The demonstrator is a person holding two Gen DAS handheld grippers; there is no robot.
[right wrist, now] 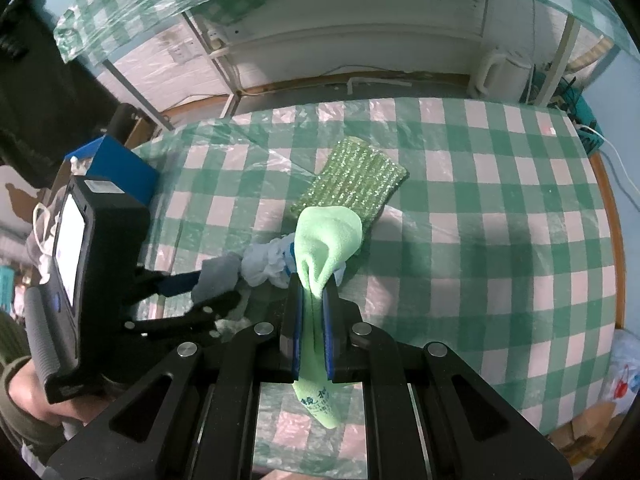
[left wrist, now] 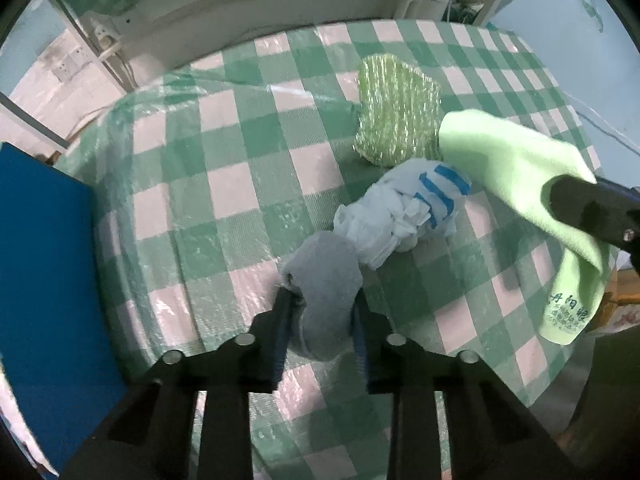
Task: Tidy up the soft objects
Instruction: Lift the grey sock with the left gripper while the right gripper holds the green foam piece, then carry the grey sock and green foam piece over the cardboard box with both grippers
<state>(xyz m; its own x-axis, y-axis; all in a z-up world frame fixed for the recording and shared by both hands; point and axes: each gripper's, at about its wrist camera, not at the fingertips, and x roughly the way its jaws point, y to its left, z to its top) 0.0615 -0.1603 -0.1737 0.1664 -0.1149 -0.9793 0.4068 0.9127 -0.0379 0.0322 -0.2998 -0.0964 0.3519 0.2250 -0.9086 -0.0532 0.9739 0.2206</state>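
Both fisheye views are dim with a cool bluish cast; black corners ring each frame and straight lines bow near the rims; soft glare glints off the clear plastic sheet over the green-and-white checked tablecloth [left wrist: 240, 184] ahead of the fingers; faint, diffuse shadows; slight blur at the edges.

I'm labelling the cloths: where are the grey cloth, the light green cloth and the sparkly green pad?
grey cloth [left wrist: 326, 276], left wrist view, its middle.
light green cloth [right wrist: 326, 236], right wrist view, upper fold.
sparkly green pad [left wrist: 396, 112], left wrist view, centre.
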